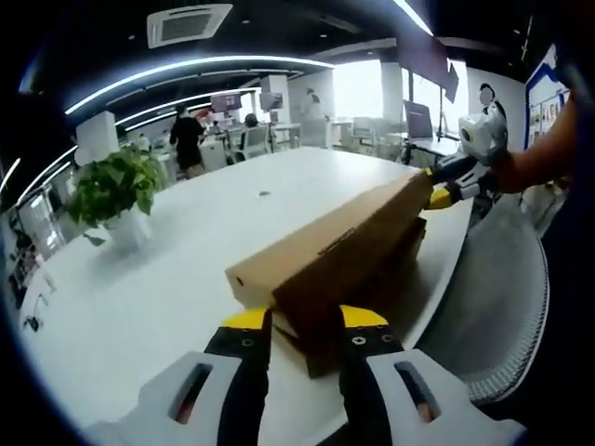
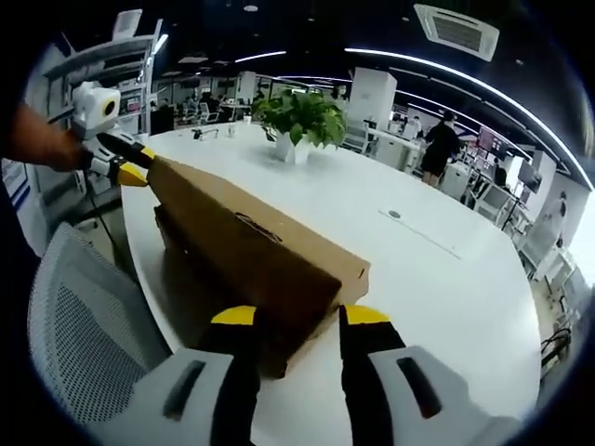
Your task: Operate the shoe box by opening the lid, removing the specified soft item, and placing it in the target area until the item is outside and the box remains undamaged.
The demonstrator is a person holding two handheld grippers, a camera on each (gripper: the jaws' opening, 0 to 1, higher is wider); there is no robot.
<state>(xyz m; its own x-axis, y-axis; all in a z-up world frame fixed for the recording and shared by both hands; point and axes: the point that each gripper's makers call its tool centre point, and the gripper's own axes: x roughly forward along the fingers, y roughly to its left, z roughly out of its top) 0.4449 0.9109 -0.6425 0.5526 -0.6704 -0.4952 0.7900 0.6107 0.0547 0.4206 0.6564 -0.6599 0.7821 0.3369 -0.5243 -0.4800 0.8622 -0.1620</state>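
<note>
Cardboard box lies on the white table, centre frame, lid tilted up. Left gripper pinches its near lid end; right gripper pinches the other end. Plant at left.

A big white worktop curves through the room. A green plant stands on it in a white pot, well away from the near edge. A small dark spot sits flat near the middle of the worktop. A grey mesh chair is pushed up next to the edge. Far back, a person in dark clothes stands by desks and chairs. Long bright lights curve over the ceiling, next to a square air vent.
</note>
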